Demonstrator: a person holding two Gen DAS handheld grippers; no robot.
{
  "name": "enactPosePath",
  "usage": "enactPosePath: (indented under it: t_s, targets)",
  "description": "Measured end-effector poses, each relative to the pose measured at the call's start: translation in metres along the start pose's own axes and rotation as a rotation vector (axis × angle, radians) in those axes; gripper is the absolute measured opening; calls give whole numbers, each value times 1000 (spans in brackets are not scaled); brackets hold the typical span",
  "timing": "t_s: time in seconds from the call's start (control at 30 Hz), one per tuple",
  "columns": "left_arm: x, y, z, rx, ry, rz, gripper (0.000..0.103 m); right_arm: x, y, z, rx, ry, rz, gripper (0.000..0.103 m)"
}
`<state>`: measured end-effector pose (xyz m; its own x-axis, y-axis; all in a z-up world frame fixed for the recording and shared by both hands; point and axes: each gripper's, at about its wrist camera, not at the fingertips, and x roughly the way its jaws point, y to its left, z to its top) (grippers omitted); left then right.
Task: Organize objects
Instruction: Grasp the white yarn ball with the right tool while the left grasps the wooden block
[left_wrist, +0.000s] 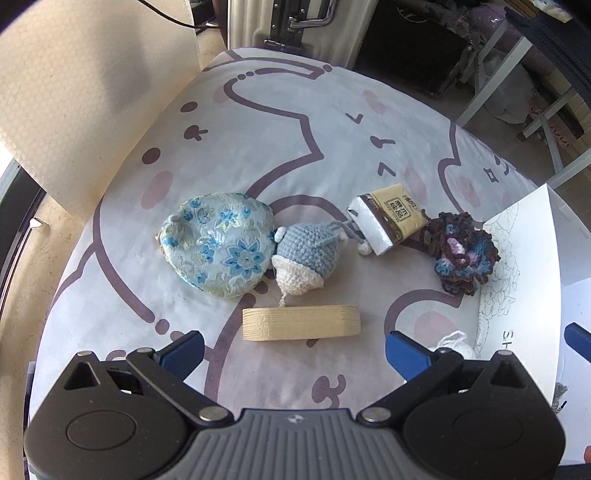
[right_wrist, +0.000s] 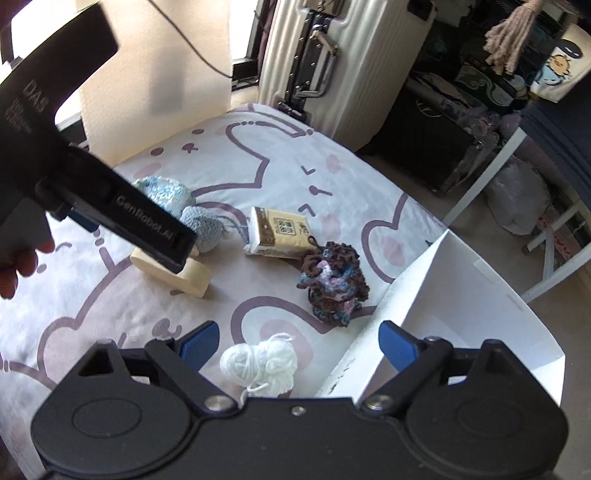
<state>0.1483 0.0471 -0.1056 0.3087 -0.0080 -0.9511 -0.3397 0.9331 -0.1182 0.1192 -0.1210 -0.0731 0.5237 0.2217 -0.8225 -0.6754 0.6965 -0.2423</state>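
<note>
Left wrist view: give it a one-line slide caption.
Open left gripper above a wooden block, floral pouch and crochet toys.

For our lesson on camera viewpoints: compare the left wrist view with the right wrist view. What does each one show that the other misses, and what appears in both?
Only the left wrist view shows the floral pouch whole, and the open left gripper above the wooden block.

Only the right wrist view shows the white yarn ball in full, between the fingers of the open right gripper, the inside of the white paper box, and the left gripper's body from outside.

Both show the block, blue crochet toy, tissue pack, dark crochet flower and patterned cloth.
</note>
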Motion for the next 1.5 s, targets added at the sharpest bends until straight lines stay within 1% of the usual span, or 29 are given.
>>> enactPosePath:
  t_s: [0.1,0.23,0.4,0.47,0.6,0.73,0.87,0.93,1.0,1.03,1.1,1.2,1.3,1.37,1.4,1.5]
  targets:
    - [10,-4,1,-9,16,8,103,11,10,-2,-48,19,13,91]
    - [21,-10,4,-13,27,21,103,25,18,-5,-81,69,27,89]
    - [35,-11,8,-29,45,31,103,41,24,-7,-86,134,41,87]
    - [41,-9,9,-38,56,36,103,45,26,-9,-90,149,45,87]
    - [48,-6,11,-59,66,39,102,55,28,-11,-99,175,52,83]
    - [51,-7,12,-61,71,22,101,62,27,-9,-90,196,23,84]
    - [54,-10,12,-54,76,21,96,68,26,-6,-85,201,-5,84]
    - [54,-9,13,-57,75,23,95,70,29,-7,-120,202,-20,84]
    - [54,-9,13,-60,74,26,93,71,32,-7,-159,195,-13,80]
    - [54,-8,14,-63,73,27,92,70,35,-8,-180,192,-20,80]
    - [54,-7,14,-64,75,27,91,70,43,-9,-251,180,-39,80]
    - [55,-7,14,-61,76,24,91,74,49,-10,-274,210,-29,80]
    - [55,-7,14,-60,78,22,91,79,49,-11,-265,237,-19,76]
    - [54,-7,14,-56,80,22,91,82,45,-11,-226,253,7,69]
    - [54,-7,13,-55,81,22,91,83,43,-10,-202,261,15,63]
    - [55,-9,13,-49,83,28,91,84,39,-7,-145,278,30,59]
